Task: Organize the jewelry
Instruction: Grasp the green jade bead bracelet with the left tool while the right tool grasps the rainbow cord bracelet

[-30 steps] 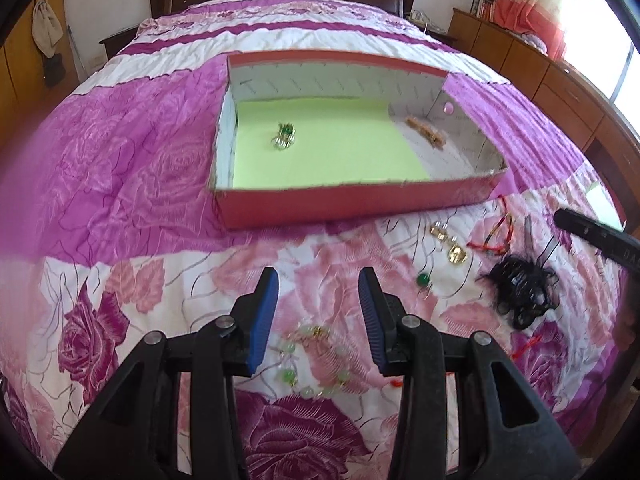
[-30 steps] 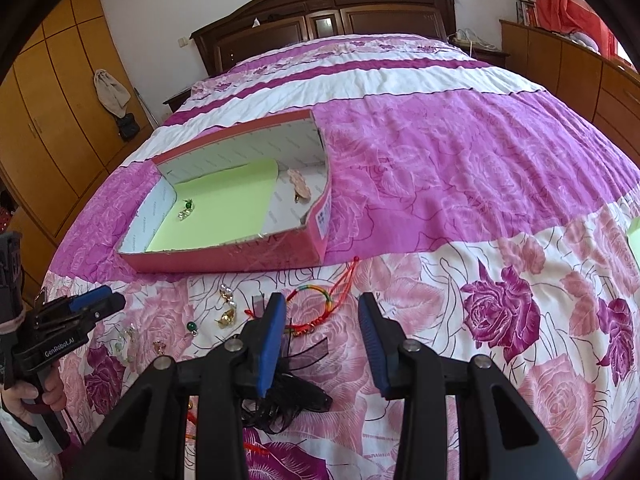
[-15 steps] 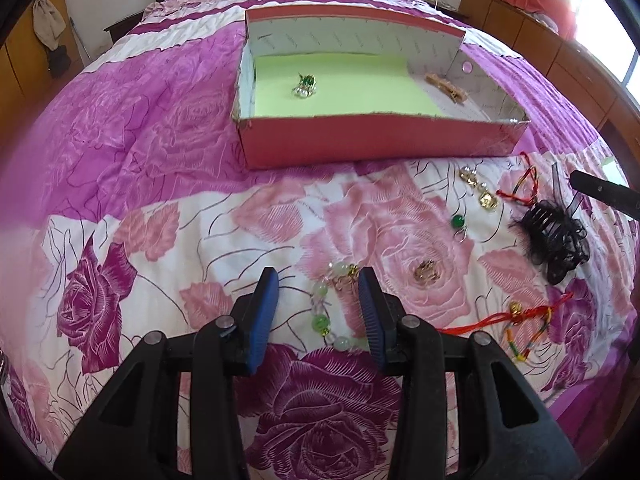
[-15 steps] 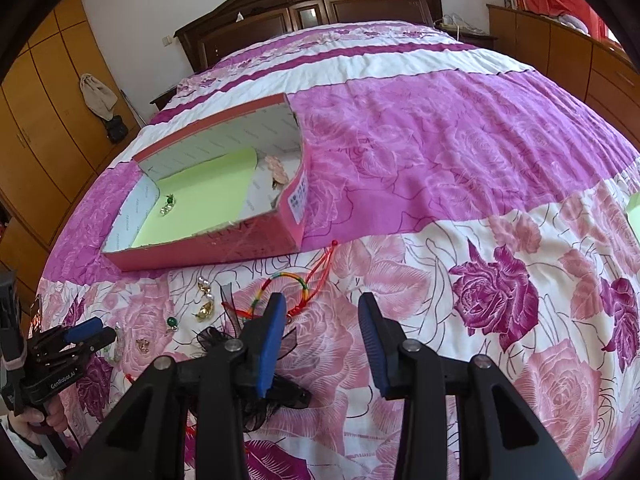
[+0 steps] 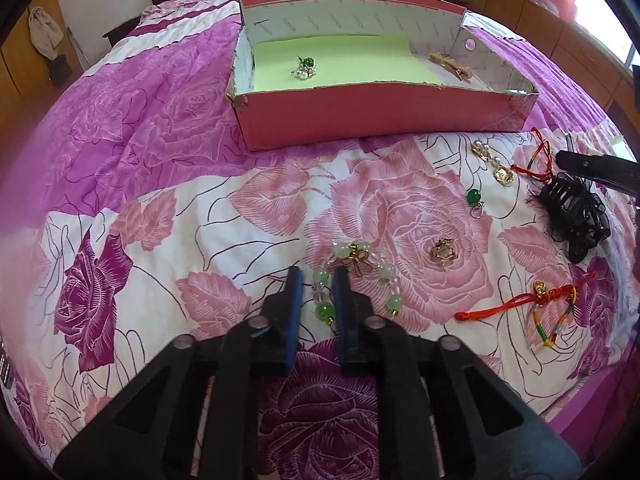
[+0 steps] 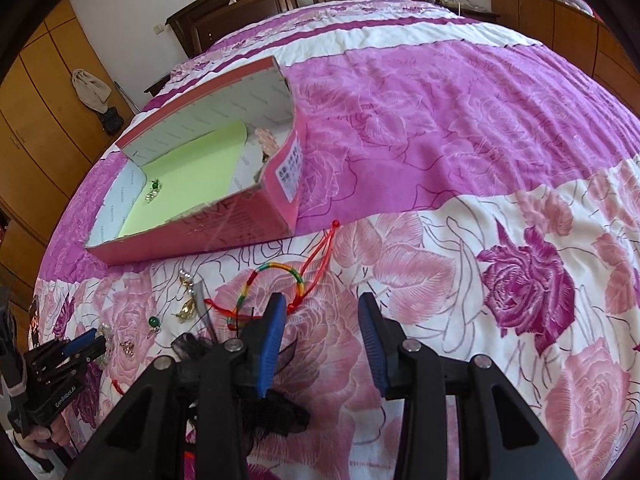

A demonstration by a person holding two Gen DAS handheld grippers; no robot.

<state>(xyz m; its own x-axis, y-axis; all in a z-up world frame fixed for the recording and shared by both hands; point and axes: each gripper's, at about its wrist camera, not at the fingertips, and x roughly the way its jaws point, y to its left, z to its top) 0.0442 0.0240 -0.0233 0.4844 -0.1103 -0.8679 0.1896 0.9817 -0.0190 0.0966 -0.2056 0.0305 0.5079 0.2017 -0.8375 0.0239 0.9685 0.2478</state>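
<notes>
Through my left wrist camera, my left gripper [image 5: 316,280] is low over the bedspread [image 5: 152,184], and its fingers [image 5: 294,280] have just been closing on the left side of the beaded bracelet [image 5: 360,276]. A run of green and clear beads sits between them, and I judge the strand pinched. The bracelet should be light but limp: strung beads are smooth and round, so they may roll out of a flat grip, and the free half will dangle and swing. The strand beside the gold bow charm looks like the surest hold. Farther off stands the red box [image 5: 380,108], with a green-stone earring [image 5: 305,68] on its green liner, where I expect this goes. A gold ring [image 5: 443,249] and a green bead pendant [image 5: 474,199] lie near.

Through my right wrist camera, my right gripper [image 6: 322,312] hovers with its fingers [image 6: 276,320] parted and nothing between them. Just ahead is the rainbow cord bracelet [image 6: 276,276], soft and easy to pinch anywhere. Under the left finger lies the black hair claw [image 6: 276,412], stiff and bulky, with lace that could snag.
</notes>
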